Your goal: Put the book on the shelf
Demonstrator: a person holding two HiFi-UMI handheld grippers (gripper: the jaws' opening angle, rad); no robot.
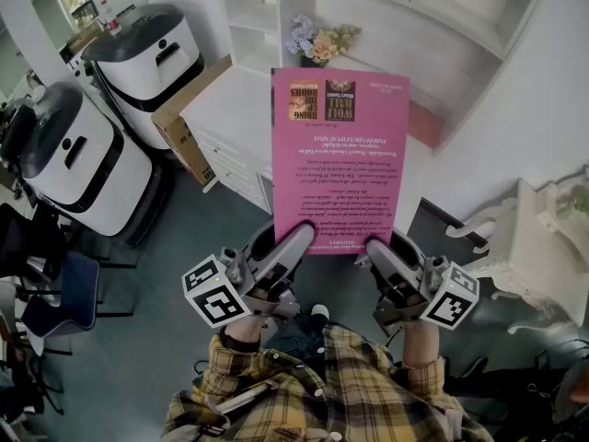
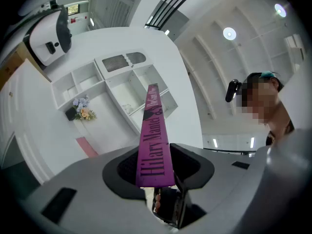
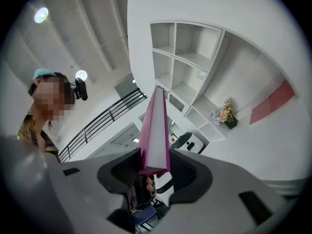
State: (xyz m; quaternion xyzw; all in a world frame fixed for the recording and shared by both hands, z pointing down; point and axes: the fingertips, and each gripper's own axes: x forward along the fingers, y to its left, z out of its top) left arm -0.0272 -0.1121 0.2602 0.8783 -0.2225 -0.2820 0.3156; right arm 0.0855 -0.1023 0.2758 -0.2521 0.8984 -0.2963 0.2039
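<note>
Book (image 1: 342,155): closed, pink, held up in the air in front of the person. Its back cover faces the head camera and its print reads upside down. It is not on the shelf (image 1: 262,12); the white shelf unit stands beyond it against the wall, well apart.

Left gripper (image 1: 291,247): grips the near edge of the book at the spine side. In the left gripper view its fingers (image 2: 195,165) stand partly apart and press on the spine from both sides.

Right gripper (image 1: 384,254): grips the same near edge at the page side. In the right gripper view its fingers (image 3: 187,172) stand partly apart and are closed on the covers, with the white page edge between them.

White surface (image 1: 235,99): lies below the far half of the book. A vase of flowers (image 1: 317,44) stands at its back.
</note>
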